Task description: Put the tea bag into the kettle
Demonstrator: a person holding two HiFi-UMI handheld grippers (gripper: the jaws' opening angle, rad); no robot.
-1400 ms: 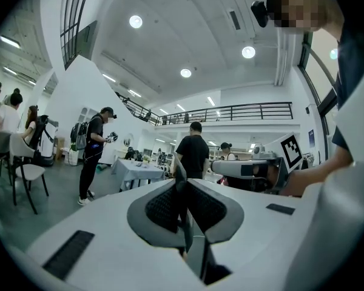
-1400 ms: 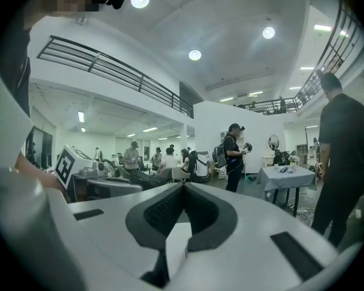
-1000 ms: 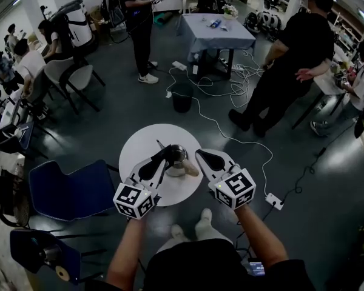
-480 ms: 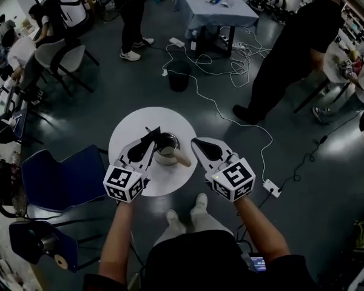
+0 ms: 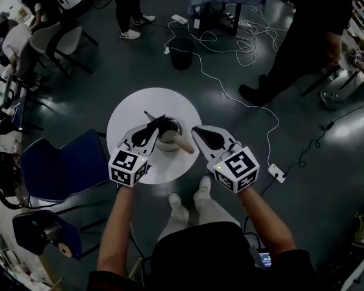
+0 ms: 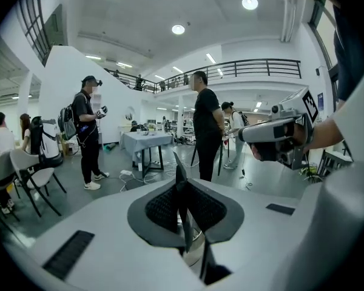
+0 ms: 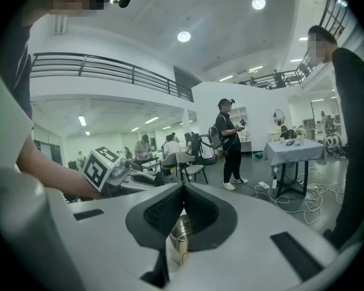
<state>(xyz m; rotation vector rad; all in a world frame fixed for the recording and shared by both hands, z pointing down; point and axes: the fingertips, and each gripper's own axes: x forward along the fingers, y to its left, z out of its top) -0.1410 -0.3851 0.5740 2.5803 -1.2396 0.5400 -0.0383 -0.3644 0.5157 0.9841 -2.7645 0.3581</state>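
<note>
Tea bag pinched in the left gripper, at the kettle rim.

From where I stand, the left gripper's jaws are closed flat on the thin tea bag, its free end poking out toward 11 o'clock. The kettle sits on the round white table, its handle pointing to 4 o'clock. The right gripper, jaws pressed together on nothing, hangs just beside the kettle at 3 o'clock.

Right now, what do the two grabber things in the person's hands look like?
The left gripper and right gripper match: pale grey shells that narrow to black, textured fingers. Each carries a white cube printed with black square markers at the back. No cables show on them. The arms are bare, below a black top.
</note>
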